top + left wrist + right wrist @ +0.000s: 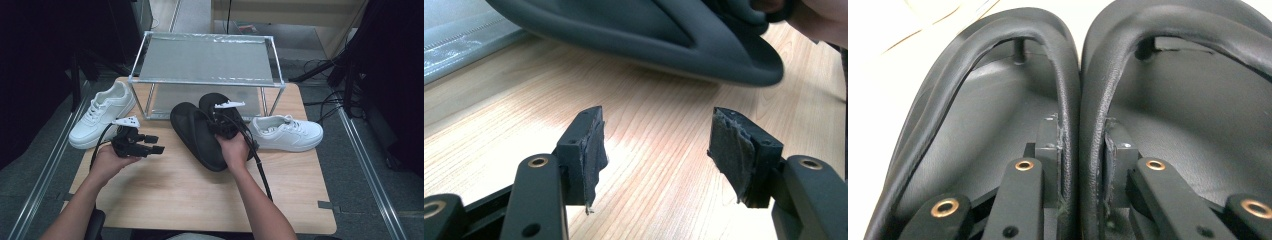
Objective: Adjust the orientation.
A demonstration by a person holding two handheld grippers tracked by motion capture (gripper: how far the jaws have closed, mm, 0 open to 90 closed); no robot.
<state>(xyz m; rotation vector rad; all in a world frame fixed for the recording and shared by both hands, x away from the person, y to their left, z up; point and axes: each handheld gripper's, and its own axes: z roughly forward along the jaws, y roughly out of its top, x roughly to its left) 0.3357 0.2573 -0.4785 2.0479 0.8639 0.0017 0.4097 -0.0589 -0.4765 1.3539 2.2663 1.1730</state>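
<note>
i've got the right gripper (226,124) clamped on the two black flip-flops (200,131) at once, its jaws pinching the inner straps (1080,100) of both together, so the pair hangs as one bundle over the middle of the table (200,200), just in front of the rack (207,60). these look light and rubbery to me, soft soles that flex and droop, so i expect the heels to sag and swing as i carry them. the straps are smooth and rounded, a bit slippery i reckon, and one could slide out of the pinch if i tilt too far; holding near the toe posts, where the straps meet the sole, seems the safest spot. my left gripper (150,143) sits empty, jaws spread wide over bare wood beside the left sneaker (102,117), ready to steady a sole from below. the other sneaker (287,132) lies right of the flip-flops.
</note>
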